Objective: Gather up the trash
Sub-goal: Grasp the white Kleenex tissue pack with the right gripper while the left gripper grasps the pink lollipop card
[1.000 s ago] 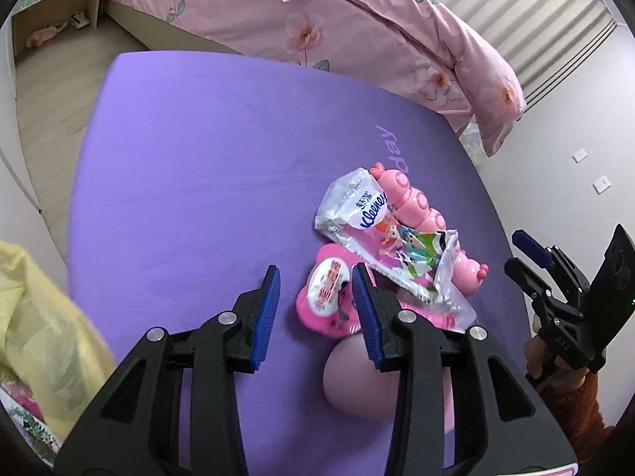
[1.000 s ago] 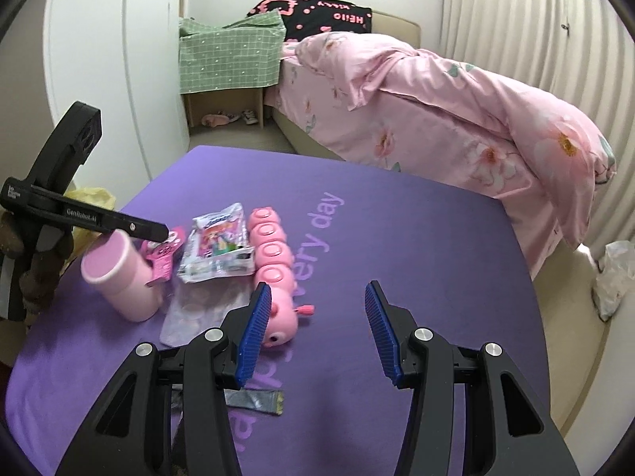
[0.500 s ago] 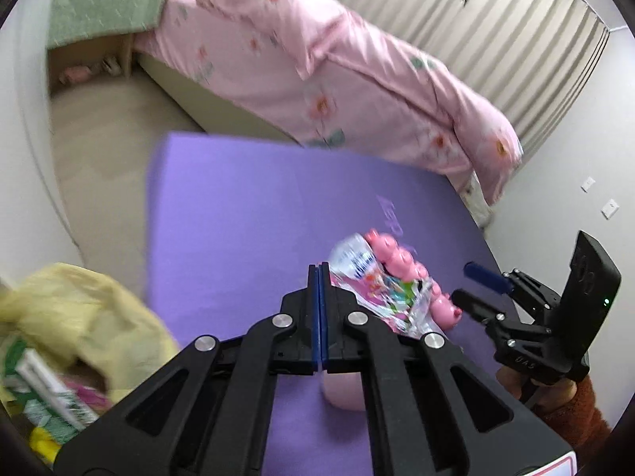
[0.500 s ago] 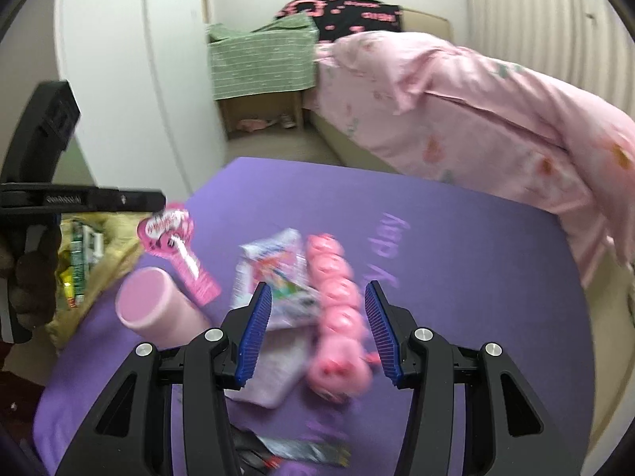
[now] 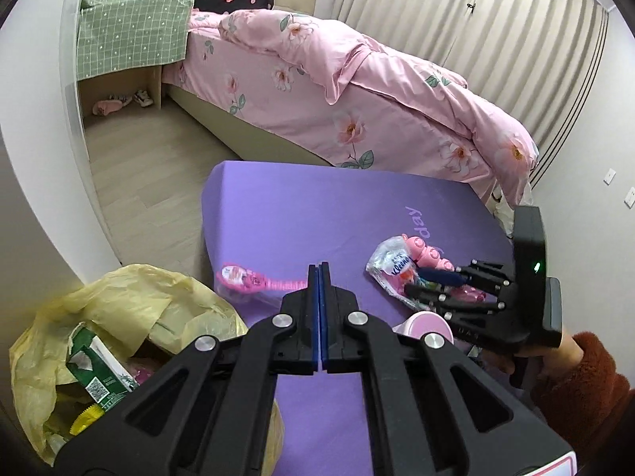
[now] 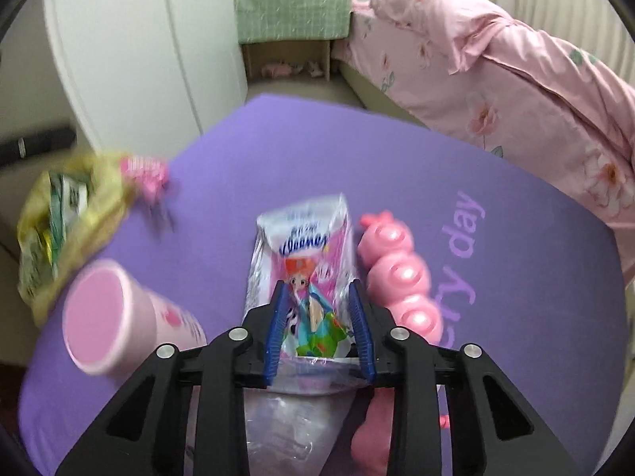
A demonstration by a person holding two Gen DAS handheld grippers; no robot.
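Observation:
My left gripper (image 5: 319,273) is shut on a pink wrapper (image 5: 246,279), holding it by its tail above the purple table's left edge, beside the yellow trash bag (image 5: 119,309). The wrapper shows blurred in the right wrist view (image 6: 145,172). My right gripper (image 6: 317,309) is open, its fingers on either side of a Kleenex tissue packet (image 6: 305,246) with a cartoon girl, lying on the table. The packet also shows in the left wrist view (image 5: 391,267), with the right gripper (image 5: 420,281) over it.
A pink cup (image 6: 107,313) stands left of the packet and a pink caterpillar toy (image 6: 401,273) lies right of it. The trash bag (image 6: 59,218) holds a green carton (image 5: 99,369). A bed with a pink duvet (image 5: 357,91) is behind the purple table (image 5: 297,214).
My left gripper shut on the pink wrapper, lifted it and carried it left toward the trash bag. My right gripper moved forward and down, bringing its open fingers around the tissue packet.

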